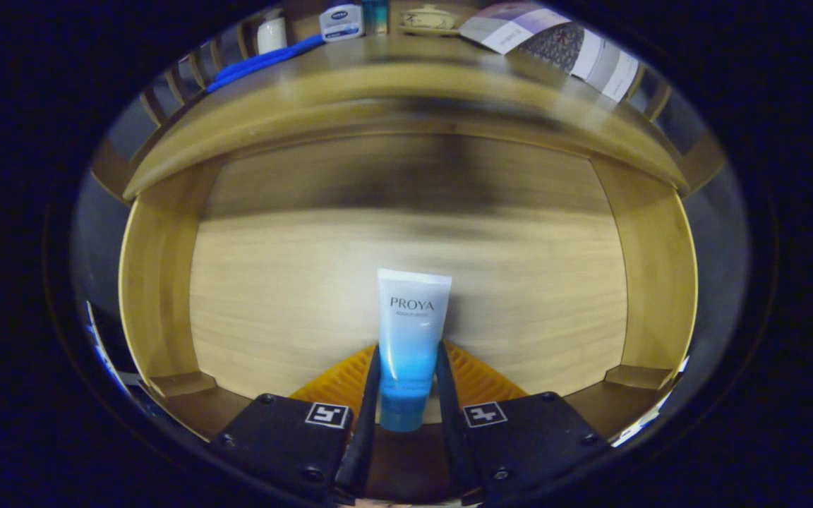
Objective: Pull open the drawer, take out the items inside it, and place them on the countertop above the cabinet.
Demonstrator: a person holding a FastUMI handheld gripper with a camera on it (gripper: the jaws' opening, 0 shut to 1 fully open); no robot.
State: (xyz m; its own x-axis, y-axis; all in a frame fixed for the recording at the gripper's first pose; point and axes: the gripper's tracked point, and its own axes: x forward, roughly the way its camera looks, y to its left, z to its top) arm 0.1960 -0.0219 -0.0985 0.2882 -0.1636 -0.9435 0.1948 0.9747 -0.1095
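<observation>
A white-to-blue cosmetic tube (pixel 408 339) stands between my fingers, its blue cap end toward me and its flat crimped end pointing away. My gripper (pixel 408 363) is shut on the tube, both fingers pressing its lower half. Below and beyond it lies the open wooden drawer (pixel 159 282), its pale floor bare around the tube. The cabinet's countertop (pixel 392 77) runs across above the drawer's far side.
On the countertop stand a white bottle (pixel 272 34), a small white-and-blue jar (pixel 341 21), a blue strap (pixel 258 63), a lidded dish (pixel 429 17) and some printed leaflets (pixel 562 42). The drawer's side walls (pixel 660 282) rise left and right.
</observation>
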